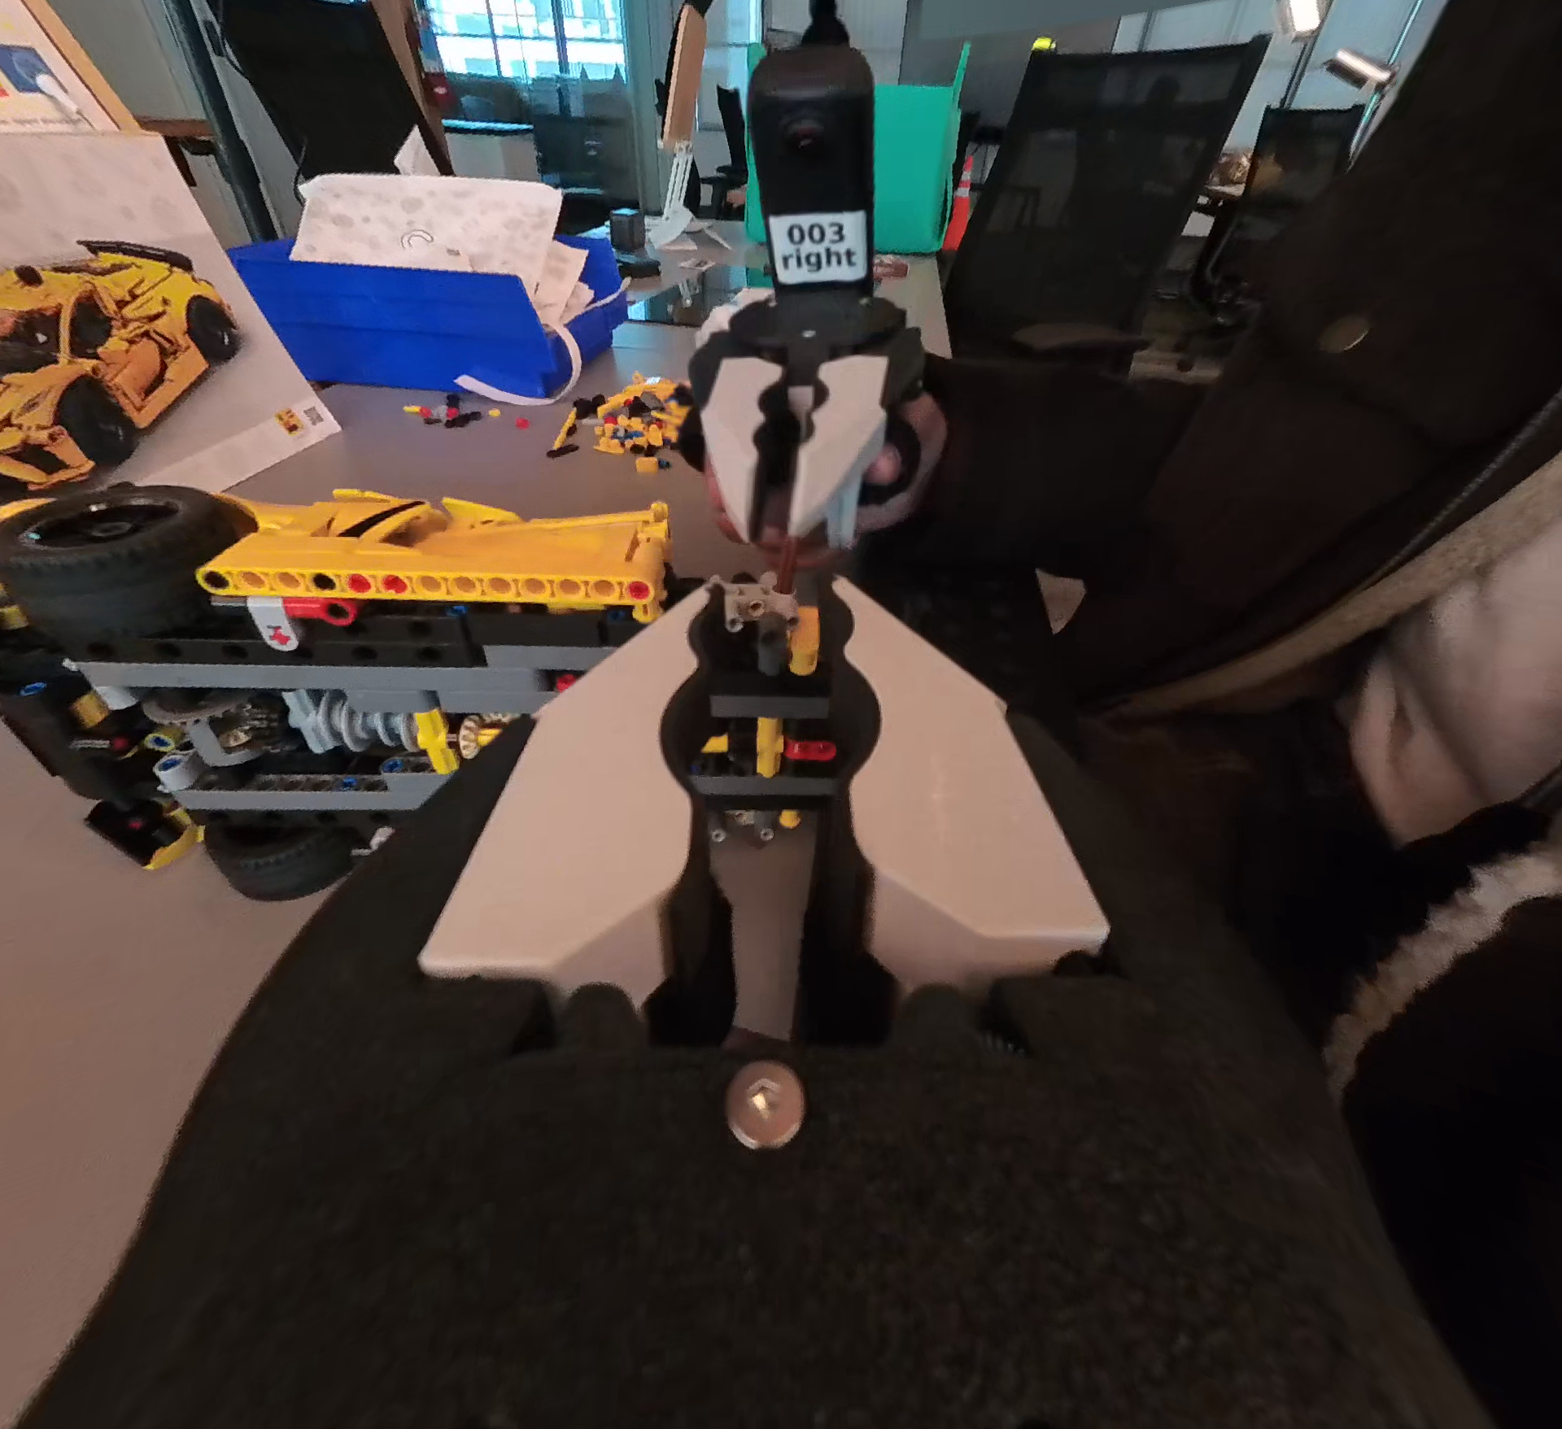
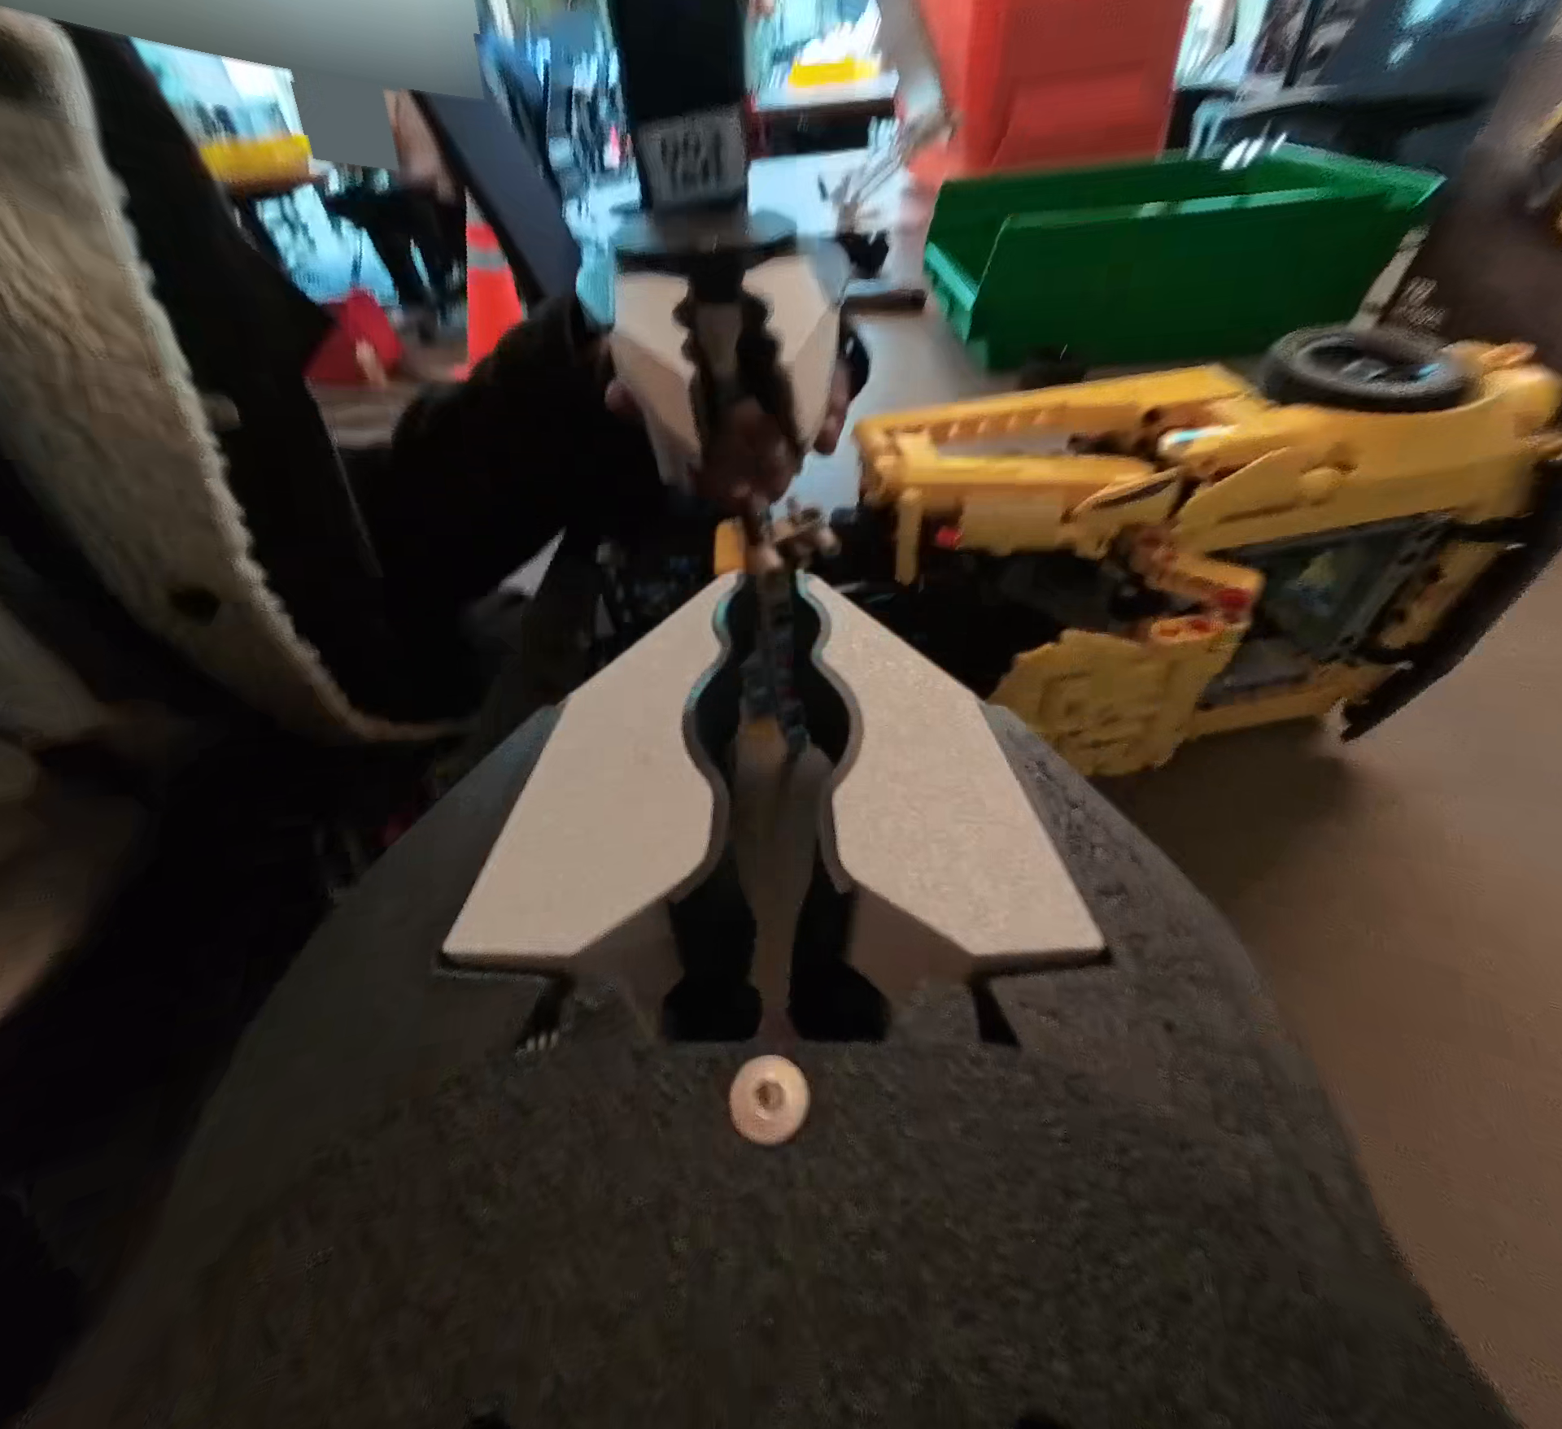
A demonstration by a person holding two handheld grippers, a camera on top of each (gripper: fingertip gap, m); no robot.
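My left gripper [image 1: 769,594] is shut on a small black, yellow and grey brick assembly [image 1: 765,746] held between its pale fingers [image 1: 592,822]. My right gripper [image 1: 794,535] faces it from just beyond, shut on a thin dark reddish axle [image 1: 789,564]. The axle's end touches the grey connector at the top of the assembly. In the blurred right wrist view, my right gripper [image 2: 769,586] points at the left gripper [image 2: 748,459], with the assembly [image 2: 786,535] between them. A yellow brick-built car [image 1: 423,569] lies on its side to the left, and it also shows in the right wrist view [image 2: 1183,543].
A blue bin [image 1: 423,324] with paper bags and a pile of loose pieces [image 1: 634,421] sit on the grey table [image 1: 101,1008]. A booklet picturing the car [image 1: 127,341] leans at the left. A green bin [image 2: 1166,265] stands behind the car. A person's dark coat [image 1: 1352,459] fills the right. About 5 cm separates my left fingertips from my right.
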